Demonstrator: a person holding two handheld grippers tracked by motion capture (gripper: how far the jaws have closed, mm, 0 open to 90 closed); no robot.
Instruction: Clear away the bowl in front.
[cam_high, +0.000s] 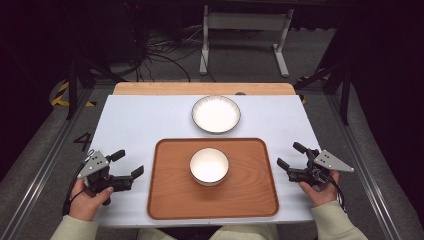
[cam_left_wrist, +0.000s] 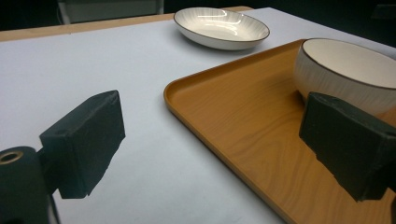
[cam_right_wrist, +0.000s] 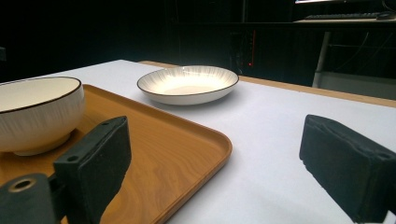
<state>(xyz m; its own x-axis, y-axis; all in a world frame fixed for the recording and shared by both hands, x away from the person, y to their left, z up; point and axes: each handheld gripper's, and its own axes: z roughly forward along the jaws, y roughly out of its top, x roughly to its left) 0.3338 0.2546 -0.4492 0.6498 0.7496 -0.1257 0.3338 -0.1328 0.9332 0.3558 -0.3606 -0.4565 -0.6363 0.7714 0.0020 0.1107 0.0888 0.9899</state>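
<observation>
Early stage, by the look of it: nothing gripped, nothing lifted.

Left tool: jaws spread wide, empty, poised over the white surface just beside the left edge of the wooden tray. In the left gripper view, one pad over bare surface, the other over the tray's near corner, touching neither.

Right tool: likewise wide open and empty, just off the tray's right edge, pointing inward. In the right gripper view, one pad in front of the tray's rim, the other over the surface.

White ribbed bowl: upright and empty at the middle of the tray, well clear of both tools. Shallow white plate: on the surface just beyond the tray's far edge, apart from it, also empty and untouched.

Done so far, judging from the layout: at most the approach, with a tool on each side of the tray. Left to do: everything that counts, namely closing on the tray's rims or on the bowl, lifting and setting down. Impossible to tell from here whether the tray, the bowl or the plate comes first, though the symmetric flanking hints at a two-sided grip on the tray.
</observation>
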